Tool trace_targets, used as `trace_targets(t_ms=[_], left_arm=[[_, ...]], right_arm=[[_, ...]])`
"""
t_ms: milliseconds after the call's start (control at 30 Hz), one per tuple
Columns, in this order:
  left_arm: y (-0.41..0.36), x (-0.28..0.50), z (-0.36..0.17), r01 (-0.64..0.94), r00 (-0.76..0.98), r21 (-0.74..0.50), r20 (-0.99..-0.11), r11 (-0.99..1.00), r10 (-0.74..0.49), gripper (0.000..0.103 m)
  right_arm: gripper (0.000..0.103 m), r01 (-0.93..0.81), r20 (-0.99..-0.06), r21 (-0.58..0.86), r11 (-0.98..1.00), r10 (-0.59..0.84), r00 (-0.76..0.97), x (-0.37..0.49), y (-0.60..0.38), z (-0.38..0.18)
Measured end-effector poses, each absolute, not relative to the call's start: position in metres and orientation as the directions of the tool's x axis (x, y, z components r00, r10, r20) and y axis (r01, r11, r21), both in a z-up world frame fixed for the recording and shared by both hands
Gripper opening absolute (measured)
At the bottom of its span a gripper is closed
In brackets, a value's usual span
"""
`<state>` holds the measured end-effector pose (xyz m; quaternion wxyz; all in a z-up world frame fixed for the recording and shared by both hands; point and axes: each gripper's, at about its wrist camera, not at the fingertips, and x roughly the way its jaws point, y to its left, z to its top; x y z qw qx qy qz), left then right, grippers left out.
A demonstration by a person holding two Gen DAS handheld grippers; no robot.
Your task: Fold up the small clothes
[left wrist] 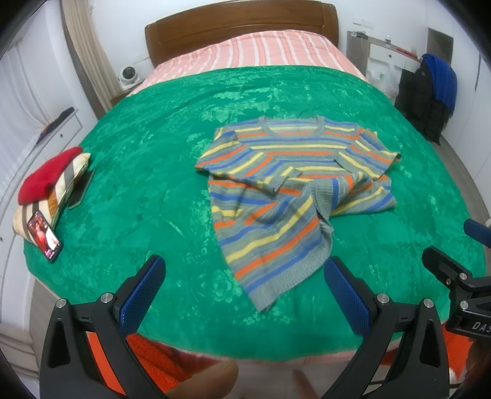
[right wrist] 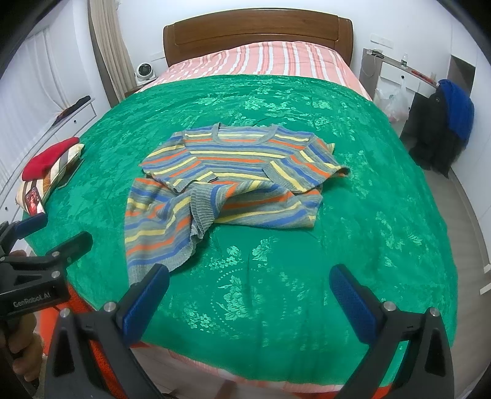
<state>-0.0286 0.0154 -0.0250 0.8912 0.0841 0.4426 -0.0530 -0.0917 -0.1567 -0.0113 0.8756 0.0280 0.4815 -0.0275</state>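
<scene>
- Green, shiny bedspread (left wrist: 153, 159) fills my left wrist view, and the striped knit sweater (left wrist: 291, 172) lies on it near the middle of the bed, neckline toward the headboard (left wrist: 239, 27).
- Here my left gripper (left wrist: 245, 291) hangs above the near edge of the bed with its blue-padded fingers (left wrist: 144, 291) spread wide and nothing between them; the sweater's hem corner (left wrist: 264, 300) lies in the gap below, not touched.
- At the bed's left edge I see a red hat (left wrist: 49, 175) on a striped cushion (left wrist: 61, 190) with a phone (left wrist: 44, 234) leaning on it, well apart from the sweater.
- From the right wrist view the sweater (right wrist: 233, 178) is half folded: sleeves lie across the chest and the right side of the lower body is bunched upward, leaving a ribbed hem flap (right wrist: 199, 214) rumpled.
- My right gripper (right wrist: 248, 294) is also wide open and empty over bare bedspread, with the hem to its left.
- I judge the knit light, soft and floppy, apt to sag and stretch, and likely to slide a little on this slick cover.
- I would pinch the ribbed hem at its two corners, where the fabric is thickest, rather than mid-panel.
</scene>
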Motion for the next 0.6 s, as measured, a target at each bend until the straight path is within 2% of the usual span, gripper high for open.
trace_targets(t_ms=[600], left_arm=[[0.0165,-0.0241,-0.0291,0.178,0.634,0.139,-0.774,0.974,-0.005,0.103]], right_arm=[[0.103,0.078,-0.843,0.018,0.997,-0.027,0.537,-0.0905,-0.1613,-0.0154]])
